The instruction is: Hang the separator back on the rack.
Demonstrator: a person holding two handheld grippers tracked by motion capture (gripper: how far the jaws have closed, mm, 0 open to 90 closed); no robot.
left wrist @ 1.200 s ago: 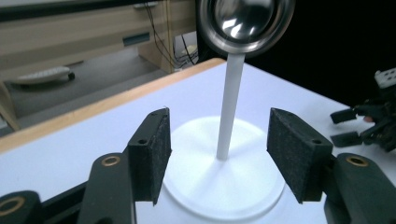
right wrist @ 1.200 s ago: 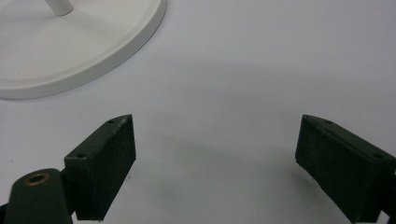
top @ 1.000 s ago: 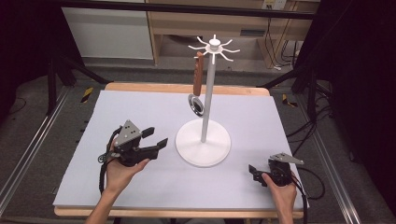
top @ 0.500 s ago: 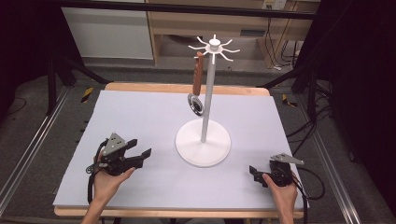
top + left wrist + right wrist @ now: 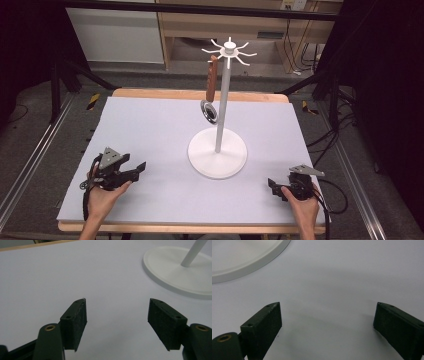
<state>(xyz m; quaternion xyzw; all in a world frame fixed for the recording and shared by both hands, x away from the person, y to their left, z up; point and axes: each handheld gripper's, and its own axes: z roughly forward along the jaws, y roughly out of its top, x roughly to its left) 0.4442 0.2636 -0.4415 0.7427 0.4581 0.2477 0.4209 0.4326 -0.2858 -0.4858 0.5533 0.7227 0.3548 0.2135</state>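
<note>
Here your left gripper rests low near the table's front-left, jaws spread wide with nothing between them; your right gripper sits front-right, jaws equally wide apart. The white stand rises between them, farther back, well apart from both, a brown-handled utensil hanging from one hook.
</note>
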